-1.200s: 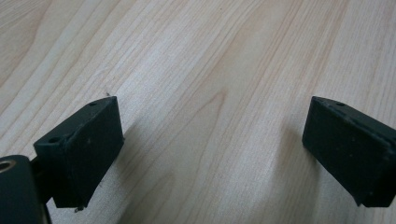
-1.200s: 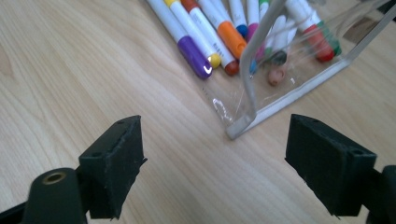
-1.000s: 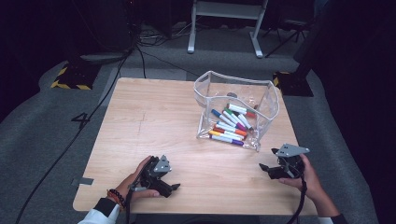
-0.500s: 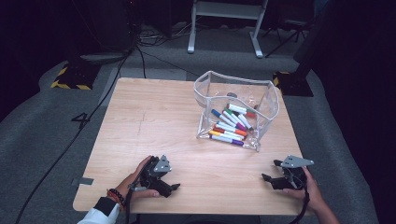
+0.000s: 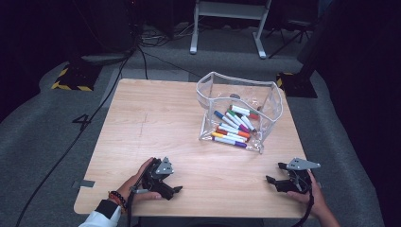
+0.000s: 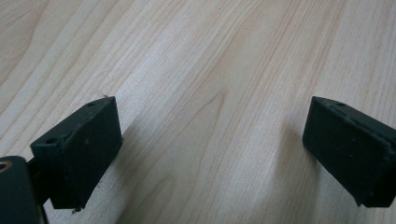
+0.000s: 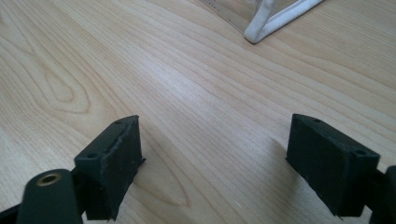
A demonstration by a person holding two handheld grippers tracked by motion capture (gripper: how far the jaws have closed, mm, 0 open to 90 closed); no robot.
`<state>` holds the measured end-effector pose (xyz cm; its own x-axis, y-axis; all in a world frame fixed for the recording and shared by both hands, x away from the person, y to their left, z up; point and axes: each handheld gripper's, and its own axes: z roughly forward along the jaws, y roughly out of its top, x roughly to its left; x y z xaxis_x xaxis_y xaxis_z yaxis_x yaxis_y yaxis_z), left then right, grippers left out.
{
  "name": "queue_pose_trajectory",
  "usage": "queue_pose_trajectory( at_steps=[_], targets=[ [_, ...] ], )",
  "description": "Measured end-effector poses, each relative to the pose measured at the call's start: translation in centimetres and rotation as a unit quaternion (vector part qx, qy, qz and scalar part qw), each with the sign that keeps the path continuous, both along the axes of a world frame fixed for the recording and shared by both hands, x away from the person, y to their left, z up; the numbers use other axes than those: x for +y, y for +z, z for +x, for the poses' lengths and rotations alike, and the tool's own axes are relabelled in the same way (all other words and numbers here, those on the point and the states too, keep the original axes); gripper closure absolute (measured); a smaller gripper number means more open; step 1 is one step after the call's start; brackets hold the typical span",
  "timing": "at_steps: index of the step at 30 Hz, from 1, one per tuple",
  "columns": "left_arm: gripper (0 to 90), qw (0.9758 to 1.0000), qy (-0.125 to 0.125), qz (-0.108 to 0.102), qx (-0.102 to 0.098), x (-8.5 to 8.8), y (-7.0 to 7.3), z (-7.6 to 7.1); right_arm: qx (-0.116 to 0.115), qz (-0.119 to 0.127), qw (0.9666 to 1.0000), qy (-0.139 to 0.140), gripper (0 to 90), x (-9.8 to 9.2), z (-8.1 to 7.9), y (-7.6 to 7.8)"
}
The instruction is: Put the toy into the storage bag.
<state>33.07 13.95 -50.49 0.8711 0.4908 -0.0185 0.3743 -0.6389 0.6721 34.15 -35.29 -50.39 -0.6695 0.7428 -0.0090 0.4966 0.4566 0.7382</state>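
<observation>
Both grippers rest low on the table, jaws apart, nothing between them: left, right. Pouch of markers sits well ahead, nearer right. Risk: clear, floppy wall; a reach could shove or collapse it, spilling markers.

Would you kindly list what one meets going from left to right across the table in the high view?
Left claw → clear pouch holding coloured markers → right claw, both claws open low over the wooden table.
</observation>
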Motion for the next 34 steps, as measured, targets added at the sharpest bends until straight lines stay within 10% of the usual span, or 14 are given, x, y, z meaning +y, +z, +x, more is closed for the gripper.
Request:
queue_pose_trajectory(
  at_steps=[34],
  targets=[
    [4.3,1.0,-0.002,0.001,0.002,-0.04,0.0,0.11,-0.001,-0.001,1.0,-0.006,17.7,0.12,0.06,0.0]
  ],
)
